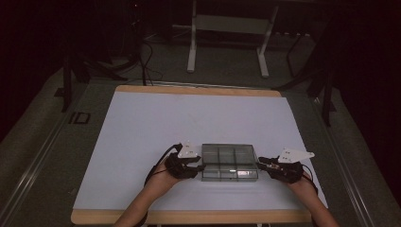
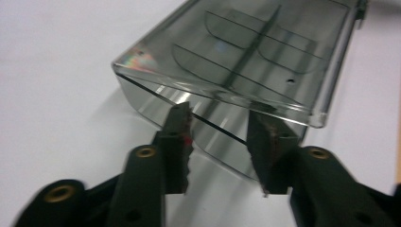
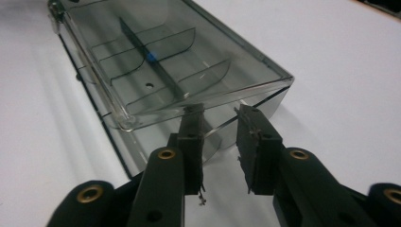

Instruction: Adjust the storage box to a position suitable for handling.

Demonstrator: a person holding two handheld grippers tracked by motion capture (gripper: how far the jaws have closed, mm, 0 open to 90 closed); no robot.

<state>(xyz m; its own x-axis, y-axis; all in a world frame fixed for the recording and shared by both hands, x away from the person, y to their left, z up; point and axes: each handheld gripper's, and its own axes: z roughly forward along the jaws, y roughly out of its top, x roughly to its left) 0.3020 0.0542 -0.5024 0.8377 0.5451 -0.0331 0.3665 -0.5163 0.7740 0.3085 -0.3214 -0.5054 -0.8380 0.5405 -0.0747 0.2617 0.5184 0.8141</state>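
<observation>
While both jaw pairs are standing open and gripping nothing, the left gripper (image 1: 193,166) at nine o'clock and right gripper (image 1: 265,165) at three o'clock are flanking the smoky clear-plastic compartment box (image 1: 229,161); uneven closing risks skidding it.

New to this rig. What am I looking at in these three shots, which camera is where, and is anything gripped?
There is no robot arm here: a person holds a hand-operated two-jaw gripper in each hand. The high view looks down from above the person's side of a table with a white top; the forearms enter from the bottom. The left gripper sits at one end of a smoky clear plastic compartment box, the right gripper at the other end.

The other two pictures come from cameras riding on the grippers, each looking along its own black jaws. In the left gripper view, the left gripper has its jaws apart at the box's end wall. In the right gripper view the right gripper is the same at the other end of the box. Neither is clamped on anything. The lid is shut; dividers show through it.
</observation>
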